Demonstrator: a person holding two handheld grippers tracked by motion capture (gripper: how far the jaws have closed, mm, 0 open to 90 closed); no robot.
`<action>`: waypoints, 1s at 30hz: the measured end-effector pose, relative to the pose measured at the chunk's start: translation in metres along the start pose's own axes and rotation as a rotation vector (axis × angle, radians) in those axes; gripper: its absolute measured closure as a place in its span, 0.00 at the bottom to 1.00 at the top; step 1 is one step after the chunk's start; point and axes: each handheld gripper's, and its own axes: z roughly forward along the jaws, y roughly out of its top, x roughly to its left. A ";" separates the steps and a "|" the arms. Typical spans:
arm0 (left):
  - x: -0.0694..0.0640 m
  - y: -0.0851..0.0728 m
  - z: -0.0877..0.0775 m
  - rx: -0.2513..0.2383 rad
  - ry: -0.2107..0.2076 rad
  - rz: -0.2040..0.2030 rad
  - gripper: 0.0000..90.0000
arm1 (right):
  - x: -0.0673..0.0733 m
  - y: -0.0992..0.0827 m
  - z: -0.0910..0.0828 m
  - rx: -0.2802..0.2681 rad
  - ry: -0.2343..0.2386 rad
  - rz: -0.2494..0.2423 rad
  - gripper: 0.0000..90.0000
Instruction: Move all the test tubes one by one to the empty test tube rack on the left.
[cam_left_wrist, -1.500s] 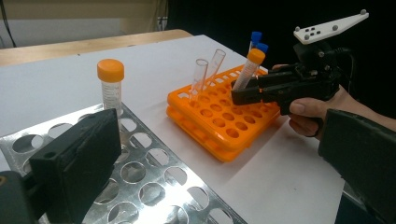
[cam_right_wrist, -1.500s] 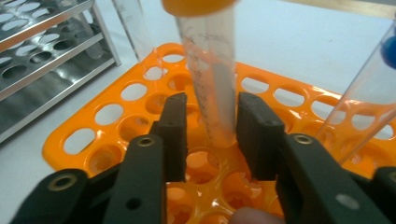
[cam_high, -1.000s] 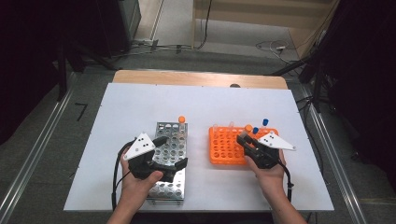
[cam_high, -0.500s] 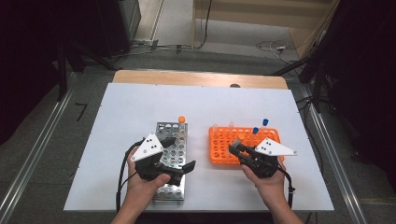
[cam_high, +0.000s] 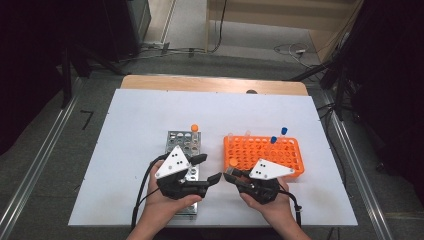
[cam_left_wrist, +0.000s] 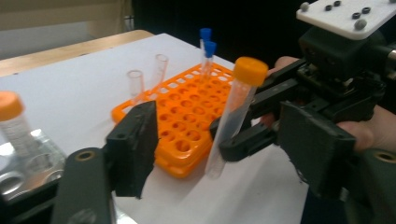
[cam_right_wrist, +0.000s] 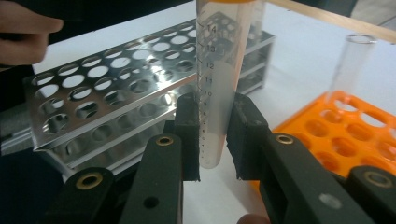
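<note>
A clear tube with an orange cap (cam_high: 233, 162) (cam_left_wrist: 232, 116) (cam_right_wrist: 216, 93) stands upright in the air between the two racks. My right gripper (cam_high: 232, 175) (cam_right_wrist: 214, 140) is shut on its lower part. In the left gripper view the right gripper (cam_left_wrist: 243, 135) comes in from the right with the tube. My left gripper (cam_high: 210, 168) (cam_left_wrist: 222, 135) faces it from the left. Its jaws have just been closing; the tube stands between them with a gap on each side. The steel rack (cam_high: 176, 137) (cam_right_wrist: 93, 88) lies under the left hand, the orange rack (cam_high: 287, 155) (cam_left_wrist: 187, 112) beyond the right.
An orange-capped tube (cam_high: 194, 128) (cam_left_wrist: 11, 121) stands at the steel rack's far end. Two blue-capped tubes (cam_high: 283, 131) (cam_left_wrist: 205, 46) and two uncapped clear tubes (cam_high: 230, 136) (cam_left_wrist: 135, 84) stand along the orange rack's far side. White tabletop (cam_high: 140, 115) lies open to the left and far side.
The right gripper has carried the orange-capped tube left and toward the near edge, off the orange rack. The left gripper has shifted right to meet it, and its jaws have narrowed.
</note>
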 end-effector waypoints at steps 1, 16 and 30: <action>-0.001 0.000 0.002 0.003 -0.009 0.008 0.41 | 0.002 0.000 0.001 0.003 0.005 -0.006 0.81; -0.011 -0.001 0.015 0.016 -0.038 0.075 0.76 | 0.016 0.003 0.010 0.044 0.078 -0.057 0.81; -0.008 0.001 0.011 0.010 0.000 0.067 0.79 | 0.015 0.004 0.009 0.036 0.098 -0.047 0.67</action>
